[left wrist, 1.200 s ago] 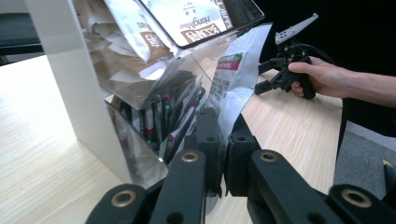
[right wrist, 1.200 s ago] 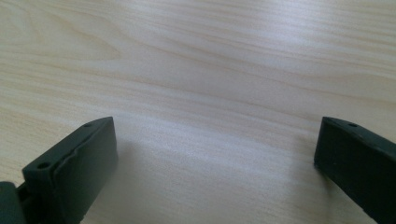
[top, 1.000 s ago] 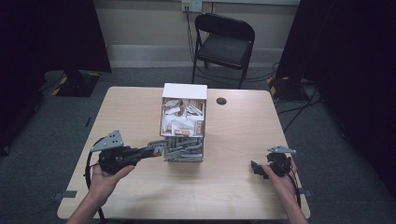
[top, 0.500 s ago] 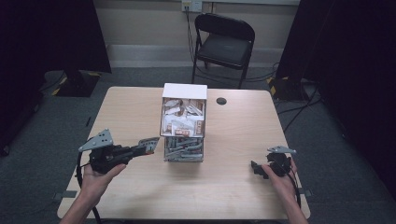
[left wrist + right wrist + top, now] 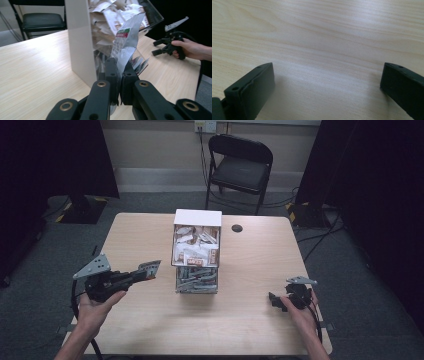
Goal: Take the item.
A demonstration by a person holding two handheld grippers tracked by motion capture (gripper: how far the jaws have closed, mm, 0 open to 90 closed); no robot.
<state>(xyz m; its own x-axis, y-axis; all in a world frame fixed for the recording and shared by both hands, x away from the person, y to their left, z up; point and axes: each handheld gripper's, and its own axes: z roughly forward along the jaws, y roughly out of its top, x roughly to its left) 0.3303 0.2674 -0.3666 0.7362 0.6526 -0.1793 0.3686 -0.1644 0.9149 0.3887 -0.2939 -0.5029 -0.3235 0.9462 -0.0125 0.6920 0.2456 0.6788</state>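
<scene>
A clear two-tier box with a white top (image 5: 197, 217) stands mid-table. Its upper bin holds white and brown sachets (image 5: 196, 245); its lower bin holds silver packets (image 5: 196, 279). My left gripper (image 5: 137, 274) hovers left of the box, shut on one silver packet (image 5: 149, 268). In the left gripper view the jaws pinch that packet (image 5: 127, 42) by its lower edge, and it stands upright beside the box's white wall (image 5: 80, 45). My right gripper (image 5: 276, 301) rests near the table's front right, open with nothing between its jaws (image 5: 327, 82); the left gripper view catches it too, farther off (image 5: 160, 47).
A black folding chair (image 5: 240, 165) stands behind the wooden table (image 5: 140, 320). A small black disc (image 5: 237, 228) lies on the table right of the box. Dark curtains flank the room, and cables run on the floor at the right.
My left gripper has drawn back to the left from the box's lower bin, carrying the silver packet with it. The right hand has stayed where it was.
</scene>
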